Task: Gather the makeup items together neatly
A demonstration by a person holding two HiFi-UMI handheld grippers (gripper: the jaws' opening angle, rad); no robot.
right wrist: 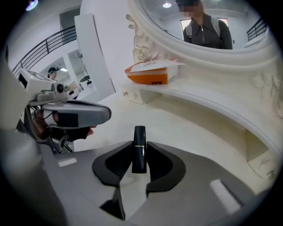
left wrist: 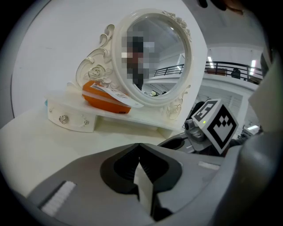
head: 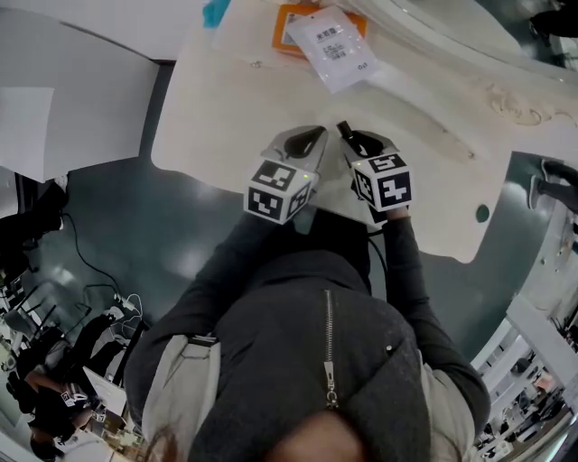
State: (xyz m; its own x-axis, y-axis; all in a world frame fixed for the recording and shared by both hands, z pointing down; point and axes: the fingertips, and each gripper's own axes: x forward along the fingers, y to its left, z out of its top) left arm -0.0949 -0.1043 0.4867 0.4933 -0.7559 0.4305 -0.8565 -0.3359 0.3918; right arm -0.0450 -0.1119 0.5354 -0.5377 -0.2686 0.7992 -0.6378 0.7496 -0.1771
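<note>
My right gripper (right wrist: 139,155) is shut on a slim black lipstick tube (right wrist: 139,148) with a thin gold band, which stands upright between the pads. In the head view the tube (head: 344,129) pokes out past that gripper (head: 349,137) over the white table's near part. My left gripper (left wrist: 139,148) sits close beside it on the left, its jaws meeting at the tips with nothing seen between them. An orange makeup item (left wrist: 104,99) with a white labelled packet (head: 334,45) on it rests on the mirror stand's shelf, farther back.
An ornate white vanity mirror (left wrist: 152,57) stands on a stand with a small drawer (left wrist: 70,117) at the back of the white table (head: 226,117). The table's near edge (head: 208,180) runs just below both grippers. A teal object (head: 215,13) lies at the far edge.
</note>
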